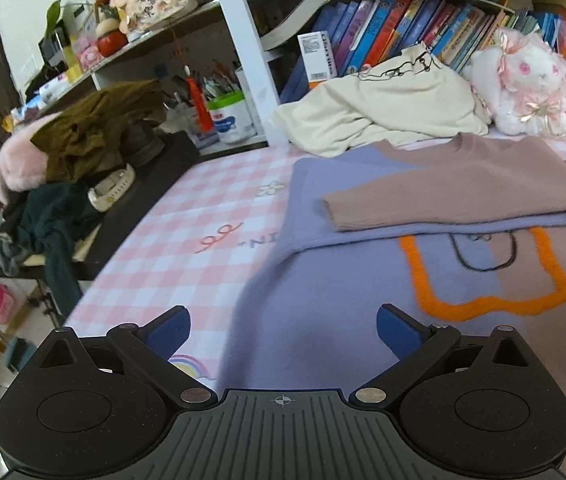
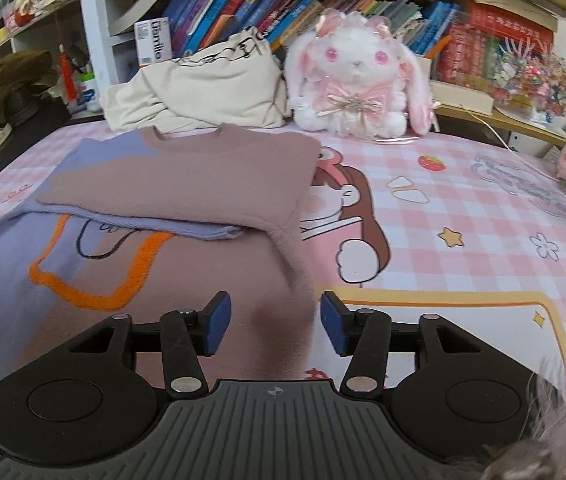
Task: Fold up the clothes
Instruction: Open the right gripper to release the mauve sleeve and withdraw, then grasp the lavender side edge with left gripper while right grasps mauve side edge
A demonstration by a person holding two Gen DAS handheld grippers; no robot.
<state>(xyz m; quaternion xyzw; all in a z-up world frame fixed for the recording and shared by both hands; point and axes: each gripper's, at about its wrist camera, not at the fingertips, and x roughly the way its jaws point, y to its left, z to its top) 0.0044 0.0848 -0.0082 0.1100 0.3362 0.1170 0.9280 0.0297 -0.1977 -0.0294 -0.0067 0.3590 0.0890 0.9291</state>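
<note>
Sweaters number two: one mauve-and-lilac sweater (image 2: 187,176) lies flat on the pink checked bed (image 2: 463,216), sleeves folded across, one cream sweater (image 2: 203,92) heaped behind beside one plush rabbit (image 2: 359,80). Left tongs (image 1: 283,330) gape wide, empty; right tongs (image 2: 271,320) stand half open astride the hem.

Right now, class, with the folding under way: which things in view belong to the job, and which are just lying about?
Belonging to the job:
- purple and mauve sweater, both sleeves folded across its chest
- left gripper
- right gripper
- pink checked sheet it lies on

Just lying about:
- cream garment
- plush rabbit
- books
- heap of dark clothes
</note>
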